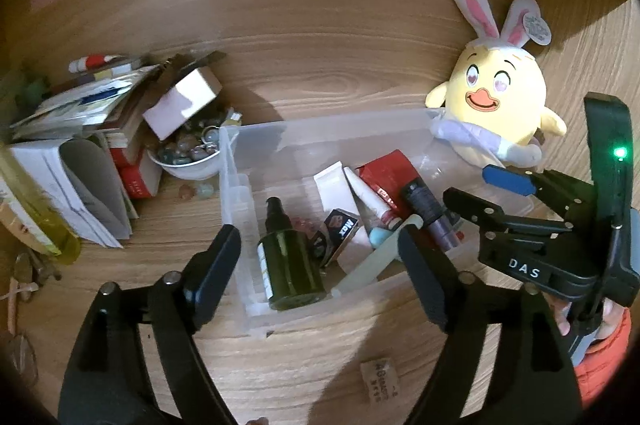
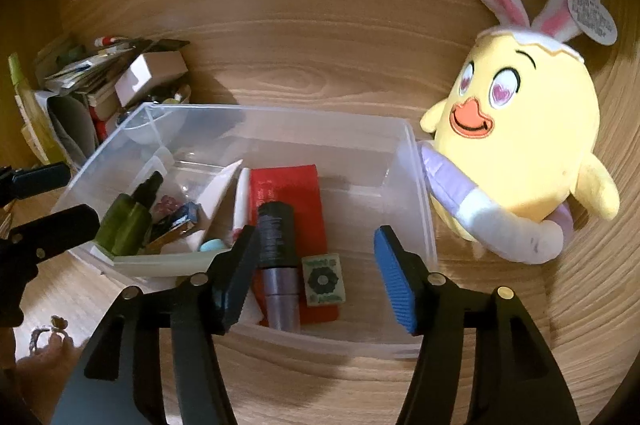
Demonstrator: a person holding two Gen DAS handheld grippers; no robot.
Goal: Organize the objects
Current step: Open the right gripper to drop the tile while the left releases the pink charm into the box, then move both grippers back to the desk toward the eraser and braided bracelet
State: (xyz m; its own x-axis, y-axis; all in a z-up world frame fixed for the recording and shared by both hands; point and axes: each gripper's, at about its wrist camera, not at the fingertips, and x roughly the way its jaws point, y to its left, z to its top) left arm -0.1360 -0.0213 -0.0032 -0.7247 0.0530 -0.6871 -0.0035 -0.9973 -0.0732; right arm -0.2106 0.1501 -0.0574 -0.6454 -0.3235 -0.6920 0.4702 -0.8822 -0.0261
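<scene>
A clear plastic bin (image 1: pixel 328 124) (image 2: pixel 280 111) stands on the wooden desk. In it lie a green pump bottle (image 1: pixel 290 265) (image 2: pixel 128 221), a red pouch (image 1: pixel 384 169) (image 2: pixel 288 181), a black and purple cylinder (image 1: pixel 426 203) (image 2: pixel 276 229), white tubes, a small printed box (image 1: pixel 338 231) and a green patterned tile (image 2: pixel 323 279). My left gripper (image 1: pixel 318 245) (image 2: pixel 56 199) hangs open over the bin's near left part, above the bottle, holding nothing. My right gripper (image 2: pixel 314 241) (image 1: pixel 480 191) is open over the near right part; the cylinder lies beside its left finger, not pressed by either pad.
A yellow chick plush with rabbit ears (image 1: pixel 496 97) (image 2: pixel 520 129) leans against the bin's right wall. Left of the bin are a pile of books and papers (image 1: pixel 80 129), a bowl of stones (image 1: pixel 188 153), a white box (image 1: pixel 182 101) and a yellow bottle (image 1: pixel 40 217). An orange sleeve (image 1: pixel 604 345) shows.
</scene>
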